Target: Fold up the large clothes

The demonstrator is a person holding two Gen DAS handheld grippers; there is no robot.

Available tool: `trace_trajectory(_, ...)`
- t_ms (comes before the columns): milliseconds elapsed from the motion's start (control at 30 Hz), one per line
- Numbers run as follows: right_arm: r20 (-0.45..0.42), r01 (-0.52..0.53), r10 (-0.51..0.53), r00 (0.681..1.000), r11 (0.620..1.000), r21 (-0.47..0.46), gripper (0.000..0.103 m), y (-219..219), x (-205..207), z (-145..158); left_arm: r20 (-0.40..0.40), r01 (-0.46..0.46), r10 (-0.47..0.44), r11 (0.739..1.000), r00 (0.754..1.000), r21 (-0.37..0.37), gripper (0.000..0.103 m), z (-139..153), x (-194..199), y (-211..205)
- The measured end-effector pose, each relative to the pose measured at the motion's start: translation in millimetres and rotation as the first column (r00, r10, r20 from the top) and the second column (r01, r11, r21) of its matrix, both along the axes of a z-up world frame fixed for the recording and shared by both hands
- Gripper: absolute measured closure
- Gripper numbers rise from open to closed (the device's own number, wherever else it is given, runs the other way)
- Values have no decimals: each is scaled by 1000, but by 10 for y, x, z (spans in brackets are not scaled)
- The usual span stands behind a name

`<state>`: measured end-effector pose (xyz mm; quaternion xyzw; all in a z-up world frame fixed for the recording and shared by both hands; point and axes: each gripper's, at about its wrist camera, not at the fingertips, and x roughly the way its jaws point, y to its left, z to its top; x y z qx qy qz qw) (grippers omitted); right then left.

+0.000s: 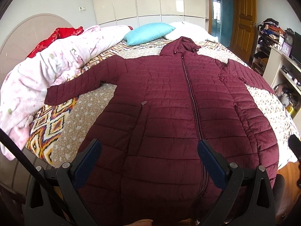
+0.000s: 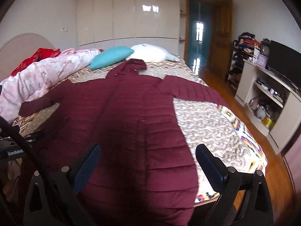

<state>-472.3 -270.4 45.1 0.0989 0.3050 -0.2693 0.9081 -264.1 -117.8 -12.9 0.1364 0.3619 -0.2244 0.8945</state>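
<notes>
A maroon quilted coat lies spread flat, front up and zipped, on the bed, its hood at the far end and its hem at the near edge. One sleeve stretches out to the left over the patterned bedspread, its cuff just beside a pink duvet heaped along the left side; the other sleeve runs off to the right. Beyond the hood lie a teal pillow and a white pillow, side by side. The left tongs hang released above the near part of the coat, jaws wide apart, gripping nothing. The right tongs are likewise spread wide and empty, over the coat's right near edge, where coat meets bedspread. A shelf unit stands at the far right.
</notes>
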Motion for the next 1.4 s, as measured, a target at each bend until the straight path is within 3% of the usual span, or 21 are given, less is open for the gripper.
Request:
trace_trajectory(200, 7, 33, -34, 999, 995, 98, 1, 3, 83, -83, 20, -6, 7, 1000, 1000, -19, 1, 105, -107, 94)
trace_trajectory(733, -67, 77, -68, 995, 987, 141, 1, 128, 33, -424, 43, 3, -5, 1000, 999, 29, 1, 45, -278, 61)
trace_trajectory(900, -82, 80, -68, 994, 985, 155, 1, 109, 38, -484, 22, 12, -13, 999, 1000, 29, 1, 22, -274, 27)
trace_trajectory(1033, -85, 84, -71, 994, 984, 159, 1, 96, 38, -506, -45, 25, -26, 999, 999, -22, 1, 85, -265, 45)
trace_trajectory(1200, -79, 83, -72, 994, 985, 148, 1, 98, 32, -463, -62, 53, -57, 997, 996, -53, 1, 421, -355, -17)
trace_trajectory(1400, -7, 77, -77, 997, 988, 132, 1, 6, 15, -95, 70, 98, -89, 985, 994, -143, 1, 1307, -559, 4)
